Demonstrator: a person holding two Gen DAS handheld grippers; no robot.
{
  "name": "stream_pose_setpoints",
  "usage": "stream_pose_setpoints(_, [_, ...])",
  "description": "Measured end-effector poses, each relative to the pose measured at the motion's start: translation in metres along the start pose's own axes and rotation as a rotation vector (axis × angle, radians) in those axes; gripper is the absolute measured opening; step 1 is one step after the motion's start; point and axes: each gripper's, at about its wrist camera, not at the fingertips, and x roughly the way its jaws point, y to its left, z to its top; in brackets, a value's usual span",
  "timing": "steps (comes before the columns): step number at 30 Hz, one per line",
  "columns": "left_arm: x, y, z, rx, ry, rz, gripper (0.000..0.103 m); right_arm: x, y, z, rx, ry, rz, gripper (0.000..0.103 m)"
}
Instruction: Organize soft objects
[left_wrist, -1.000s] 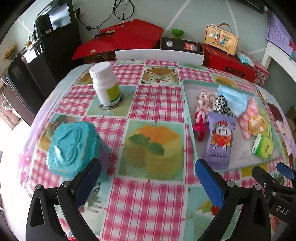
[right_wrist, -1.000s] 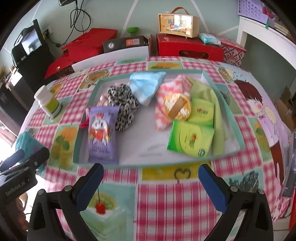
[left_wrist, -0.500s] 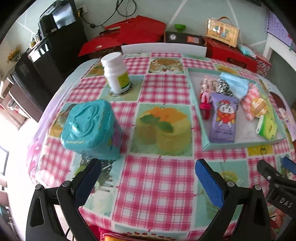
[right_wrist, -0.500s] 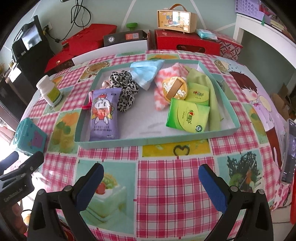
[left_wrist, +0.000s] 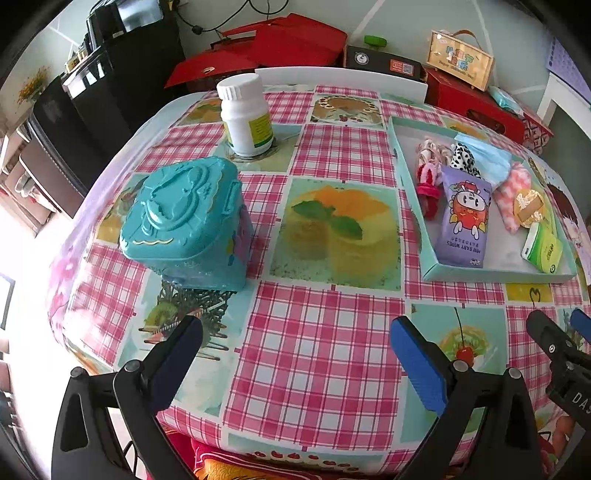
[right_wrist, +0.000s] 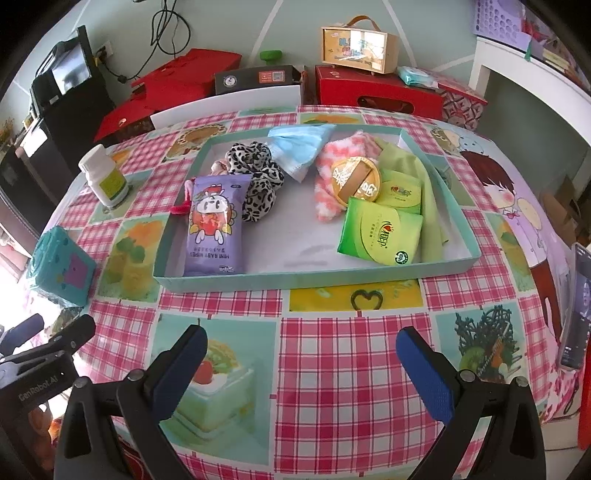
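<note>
A teal tray (right_wrist: 317, 274) (left_wrist: 428, 254) on the checked tablecloth holds soft things: a purple wipes pack (right_wrist: 214, 225) (left_wrist: 463, 221), a leopard scrunchie (right_wrist: 258, 177), a blue face mask (right_wrist: 299, 147), a pink fluffy cloth (right_wrist: 328, 184), a round gold puff (right_wrist: 356, 179), green tissue packs (right_wrist: 380, 232) and a green cloth (right_wrist: 424, 184). My right gripper (right_wrist: 301, 360) is open and empty above the table's near edge, short of the tray. My left gripper (left_wrist: 295, 350) is open and empty over the near edge, left of the tray.
A teal plastic box (left_wrist: 184, 221) (right_wrist: 59, 269) stands at the table's left. A white bottle (left_wrist: 245, 114) (right_wrist: 105, 177) stands behind it. Red boxes (right_wrist: 376, 92) and a wooden case (right_wrist: 358, 44) lie beyond the table. A phone (right_wrist: 576, 310) stands at the right edge.
Both grippers have drawn back from the table toward the near edge, so the tray and teal box look farther away. Both stay open and empty.
</note>
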Motion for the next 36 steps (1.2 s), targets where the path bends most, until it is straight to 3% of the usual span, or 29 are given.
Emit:
stream_pose_setpoints(14, [0.002,0.012,-0.002,-0.082,0.001,-0.028,0.101,-0.009,0.007,-0.001,-0.050,-0.062,-0.040,0.103])
stream_pose_setpoints(36, [0.002,0.010,-0.004,-0.075,0.005,-0.031,0.101,-0.013,0.002,-0.001,-0.026,-0.078,-0.032,0.103])
